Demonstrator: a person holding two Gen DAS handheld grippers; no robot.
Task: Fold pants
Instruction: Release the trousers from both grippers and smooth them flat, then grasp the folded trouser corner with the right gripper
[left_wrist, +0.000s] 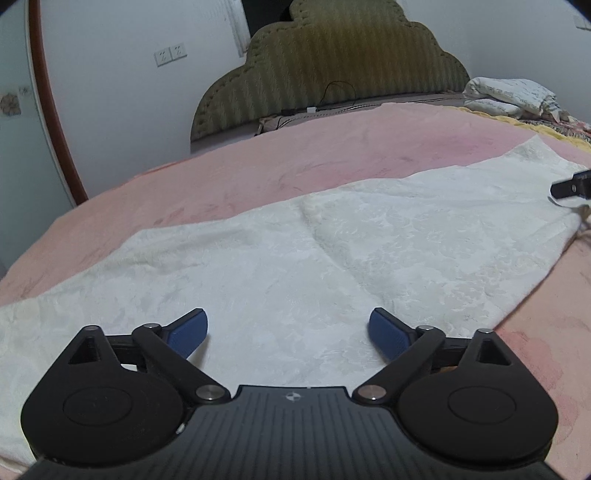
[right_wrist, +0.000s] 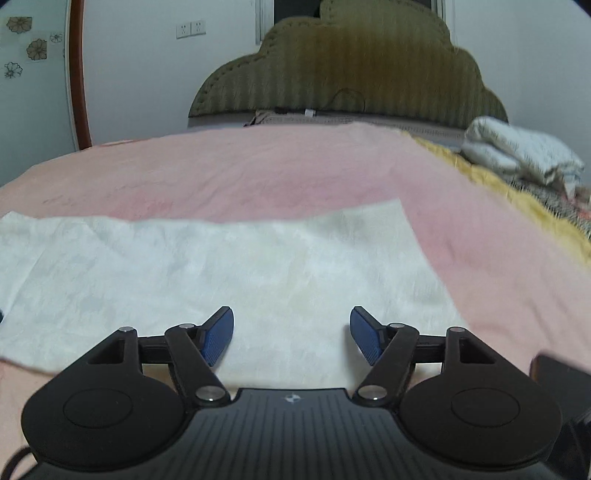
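Here the left gripper (left_wrist: 287, 332) is tilted down over the pants (left_wrist: 295, 251), its blue fingers (left_wrist: 186, 334) spread wide with only flat white cloth showing in the gap; the tips do not pinch it. The pants lie flat on the pink blanket (left_wrist: 240, 170) of the bed, running as a long band from the near left edge toward the right edge. The right gripper (right_wrist: 291, 334) is also pitched down, above the band's right end, its fingers (right_wrist: 218, 336) parted somewhat less widely and gripping nothing. From the left wrist view, a black part of the right gripper (left_wrist: 570, 186) shows at the far right end of the pants. Headboard (left_wrist: 332, 66) at the far edge; folded bedding (right_wrist: 517, 155) at the far right corner.
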